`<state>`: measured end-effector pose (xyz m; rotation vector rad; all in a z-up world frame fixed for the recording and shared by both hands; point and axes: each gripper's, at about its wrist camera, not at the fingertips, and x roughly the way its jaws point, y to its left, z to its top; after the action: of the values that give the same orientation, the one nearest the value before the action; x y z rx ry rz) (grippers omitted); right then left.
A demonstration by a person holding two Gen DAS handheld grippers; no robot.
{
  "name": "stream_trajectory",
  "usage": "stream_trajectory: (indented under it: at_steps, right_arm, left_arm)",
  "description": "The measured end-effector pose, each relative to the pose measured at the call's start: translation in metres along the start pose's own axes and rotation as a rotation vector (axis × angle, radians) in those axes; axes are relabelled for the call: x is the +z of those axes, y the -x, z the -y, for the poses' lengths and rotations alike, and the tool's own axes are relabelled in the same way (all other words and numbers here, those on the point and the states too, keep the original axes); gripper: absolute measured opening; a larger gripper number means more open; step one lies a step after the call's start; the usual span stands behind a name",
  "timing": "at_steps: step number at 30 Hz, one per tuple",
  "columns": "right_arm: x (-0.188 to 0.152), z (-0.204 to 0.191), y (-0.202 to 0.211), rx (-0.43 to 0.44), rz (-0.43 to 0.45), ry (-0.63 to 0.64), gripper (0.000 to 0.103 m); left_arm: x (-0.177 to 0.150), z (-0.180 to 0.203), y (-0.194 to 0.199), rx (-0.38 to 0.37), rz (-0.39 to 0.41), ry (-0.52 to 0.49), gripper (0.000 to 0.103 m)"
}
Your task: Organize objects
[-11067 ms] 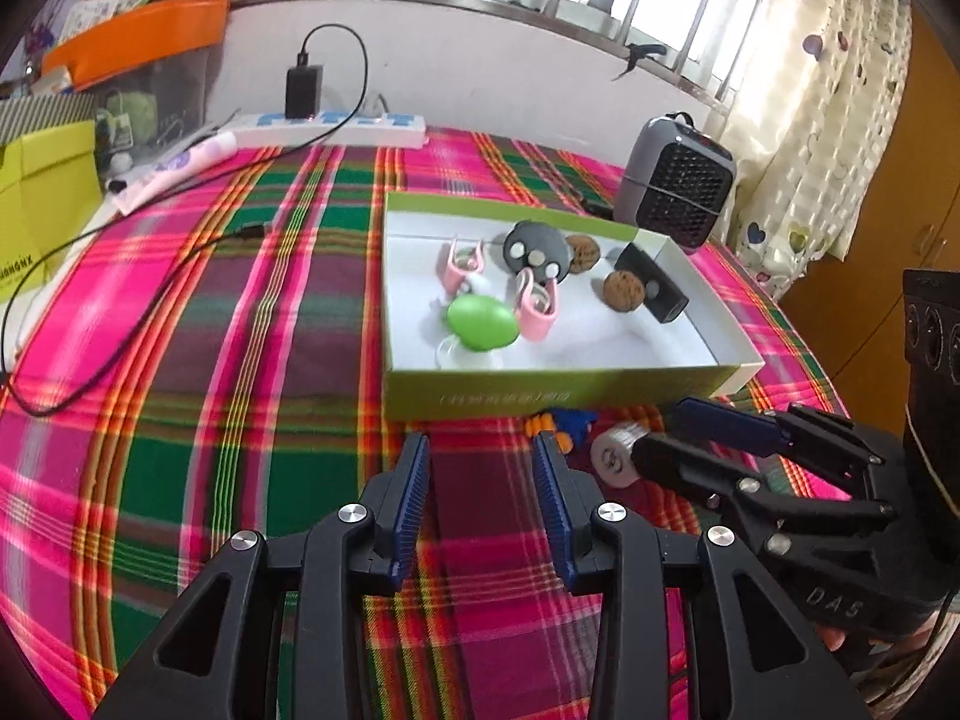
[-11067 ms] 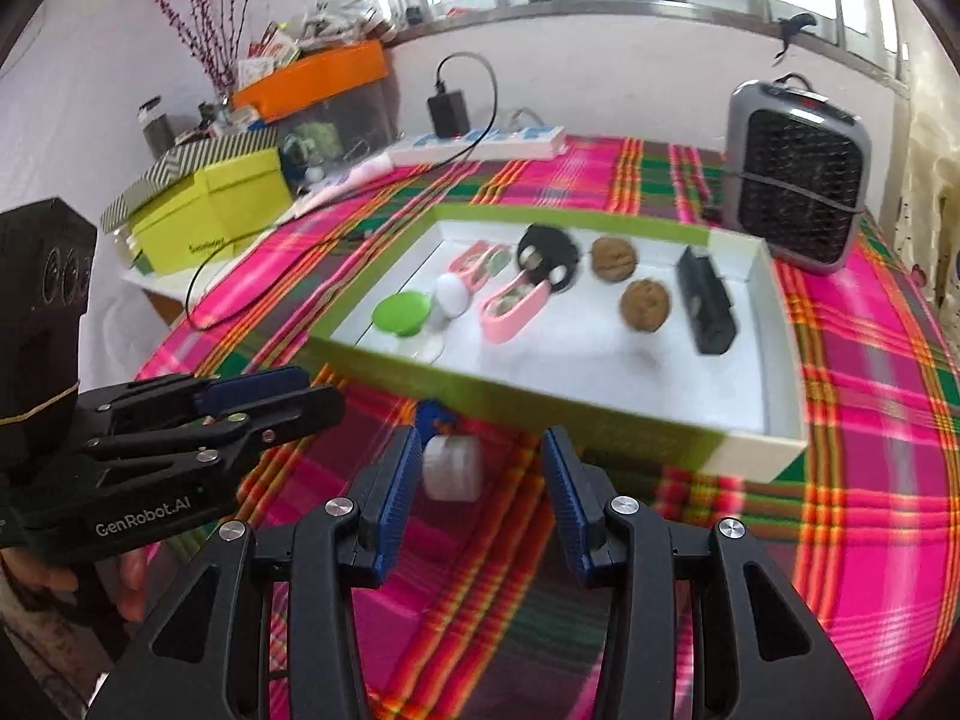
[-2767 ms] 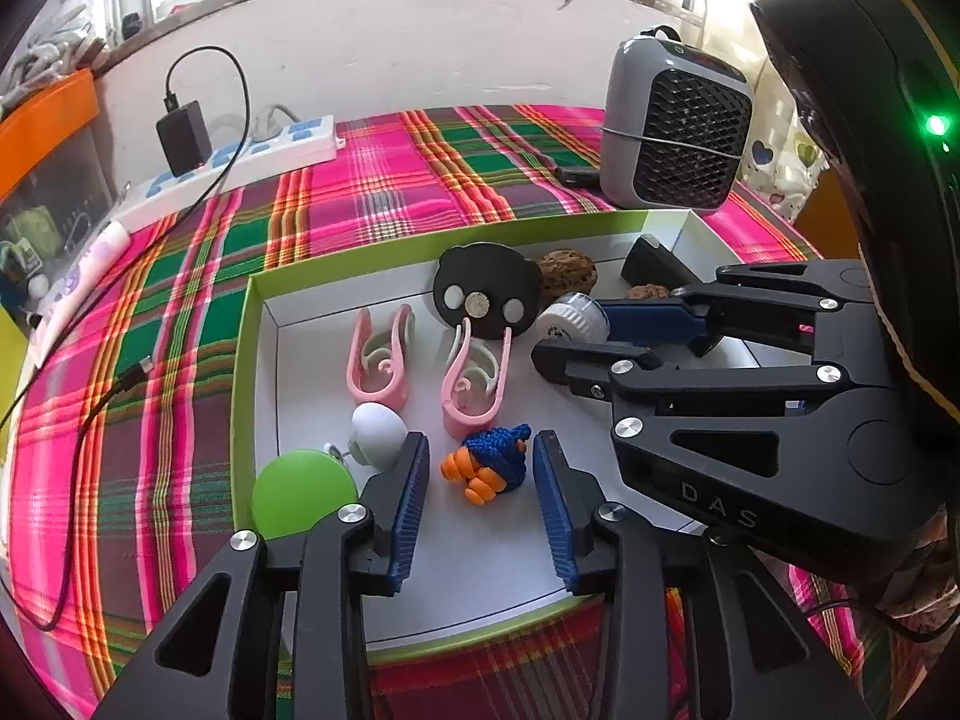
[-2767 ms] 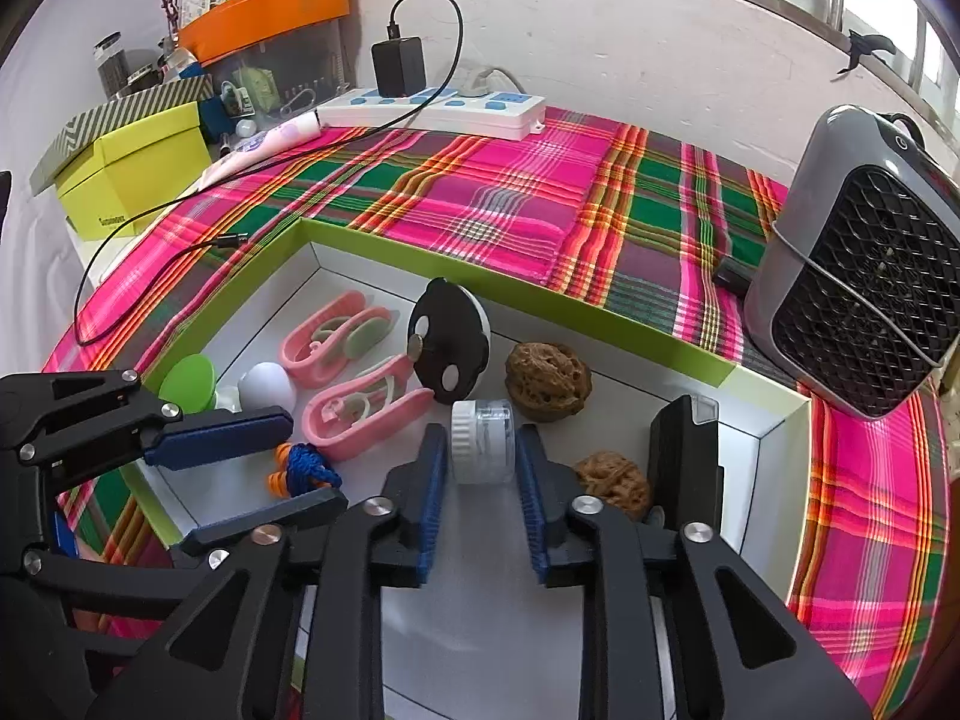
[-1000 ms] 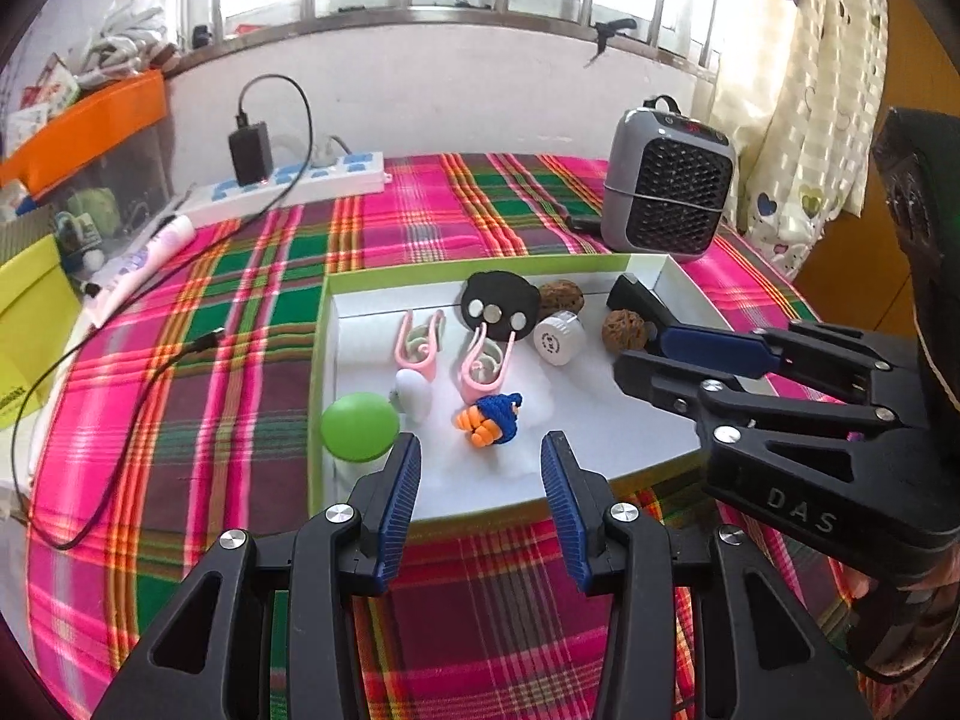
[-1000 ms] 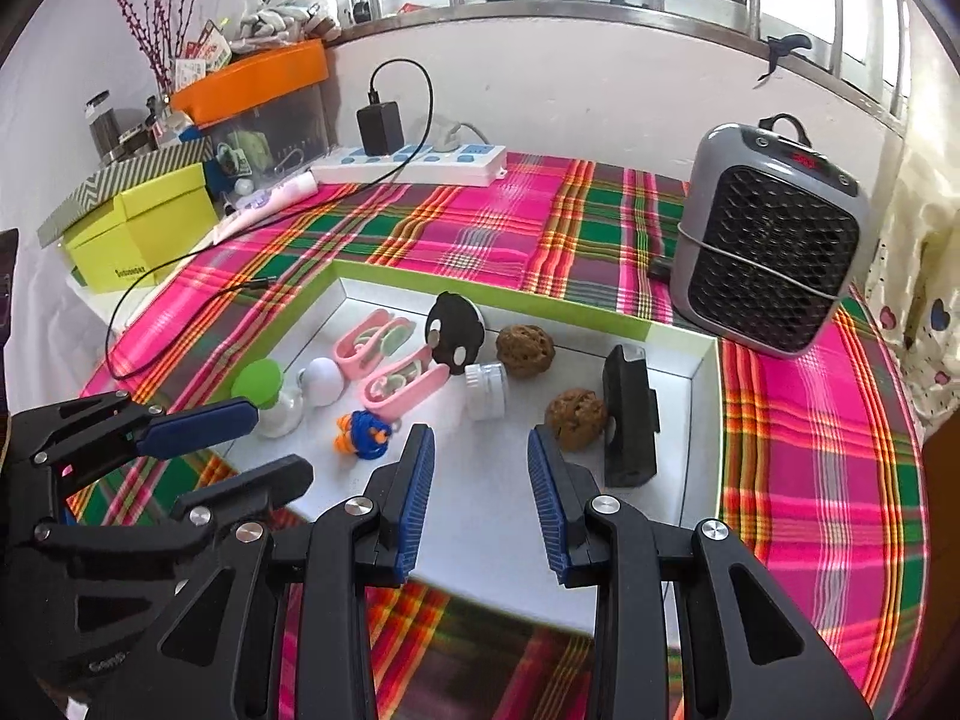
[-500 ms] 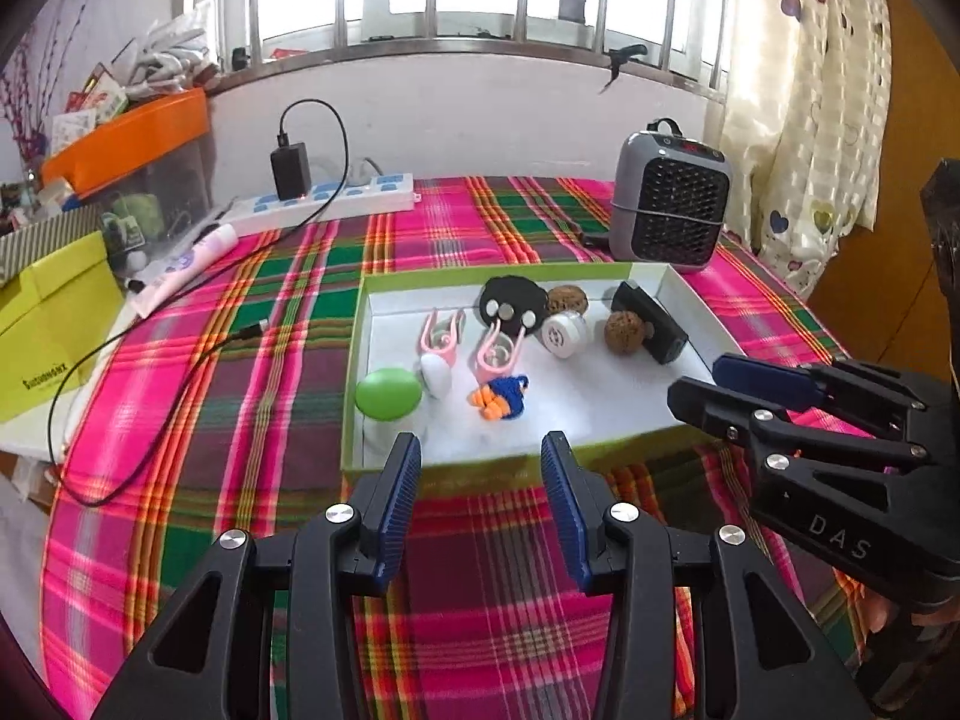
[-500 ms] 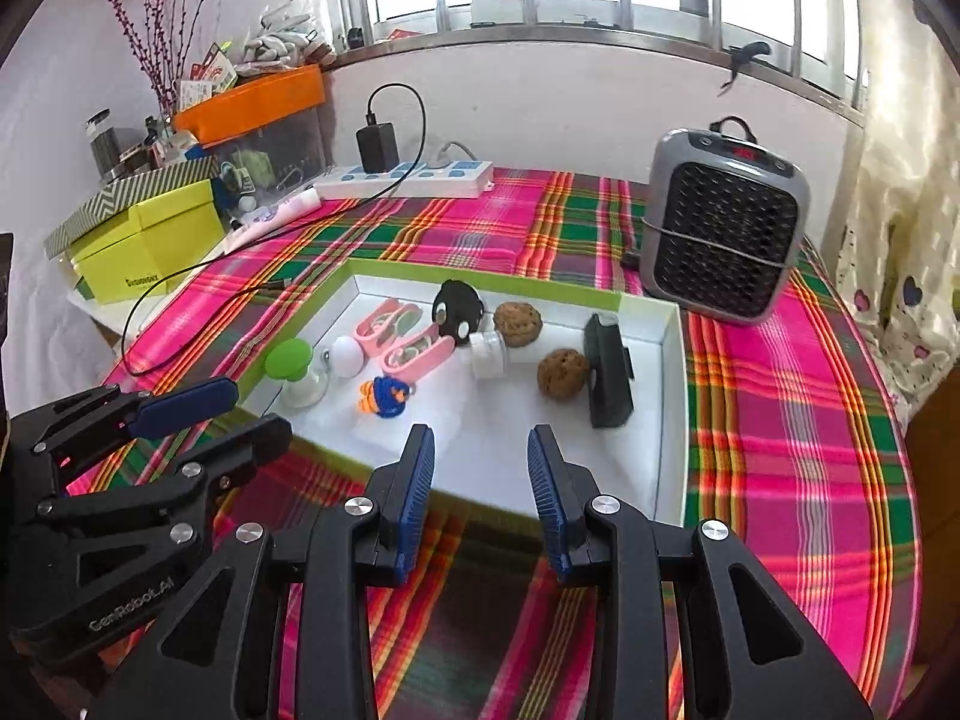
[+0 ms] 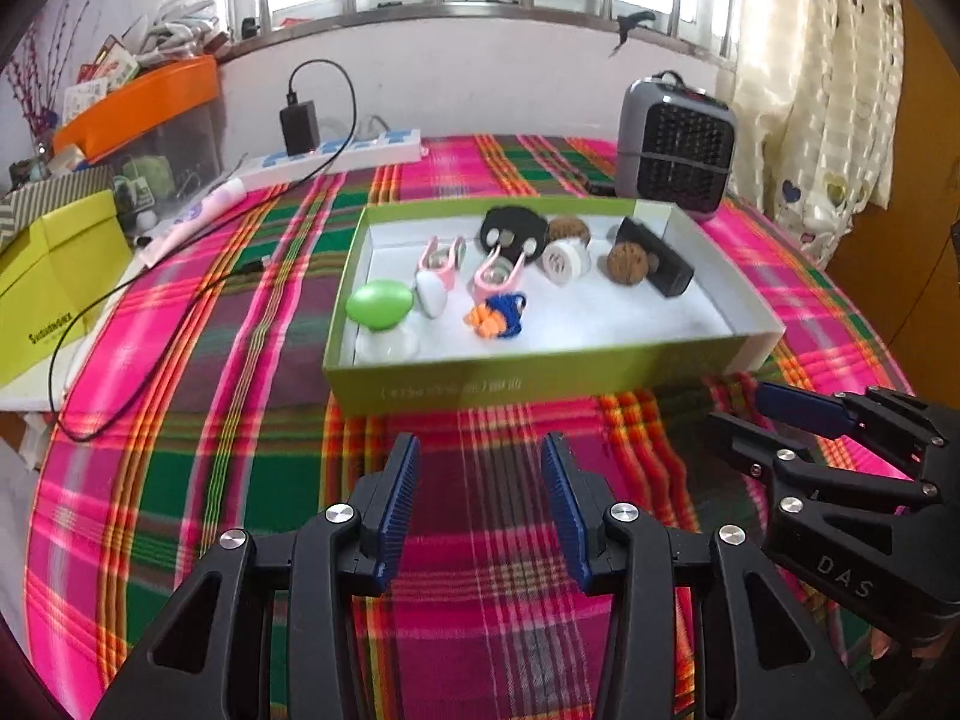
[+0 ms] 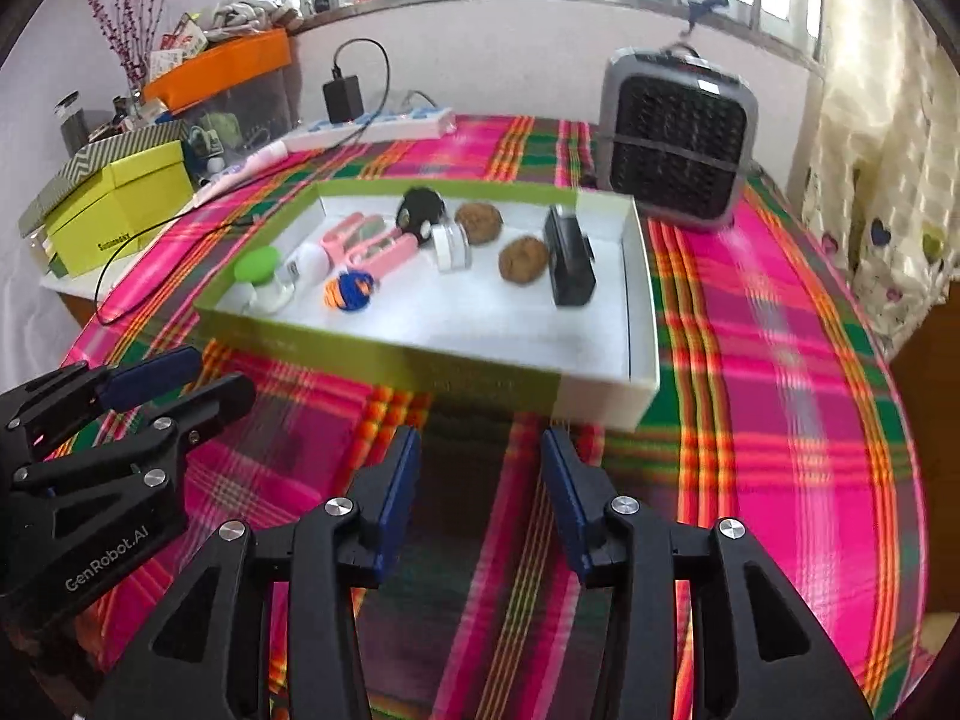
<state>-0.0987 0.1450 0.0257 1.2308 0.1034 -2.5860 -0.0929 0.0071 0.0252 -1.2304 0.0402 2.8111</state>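
The green-sided tray sits mid-frame in both views on the plaid-covered worktop, and all the small items appear to be inside it: the blue-and-orange knitted toy, white jar, two pink clips, black round piece, two walnuts, black block, white egg-shaped piece and green-capped bottle. Nothing loose shows on the cloth, so the sorting looks finished or nearly so.

The left claw stands released at the bottom of its view with nothing between its pads. The right claw is likewise empty; its jaws have just been opening.

The main risk, I judge, is a careless sweep: both claws hang close to the tray's near wall, and a nudge could shove the light box or tip the bottle. The two claws are also near each other and could knock together.

Further out stand the grey heater at upper right, just beside the tray's far corner, the power strip with its charger cable trailing at left, and the yellow box. None blocks the tray.
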Motion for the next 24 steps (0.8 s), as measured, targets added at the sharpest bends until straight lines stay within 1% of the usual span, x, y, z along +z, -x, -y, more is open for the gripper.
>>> stream_trajectory:
  at_steps: [2, 5, 9, 14, 18, 24]
  right_arm:
    - [-0.004, 0.001, -0.002, -0.011, -0.013, -0.004, 0.043]
    - [-0.012, 0.004, -0.003, -0.029, -0.029, -0.025, 0.043]
    - [-0.017, 0.004, 0.001, -0.046, -0.024, -0.029, 0.051]
    - [-0.025, 0.002, 0.006, -0.078, -0.015, -0.028, 0.052]
    - [-0.029, 0.000, 0.009, -0.096, -0.013, -0.036, 0.052]
    - [-0.037, 0.002, 0.016, -0.107, -0.009, -0.057, 0.052]
  left_arm:
    - [-0.004, 0.002, -0.002, 0.019, -0.007, -0.007, 0.040]
    - [-0.010, 0.004, -0.004, 0.011, -0.028, -0.005, 0.040]
    - [-0.019, 0.008, -0.008, 0.013, -0.057, -0.002, 0.041]
    - [-0.022, 0.008, -0.005, 0.013, -0.054, 0.016, 0.041]
    - [-0.025, 0.011, -0.002, 0.034, -0.060, 0.009, 0.042]
    - [-0.031, 0.013, 0.003, 0.033, -0.060, 0.021, 0.044]
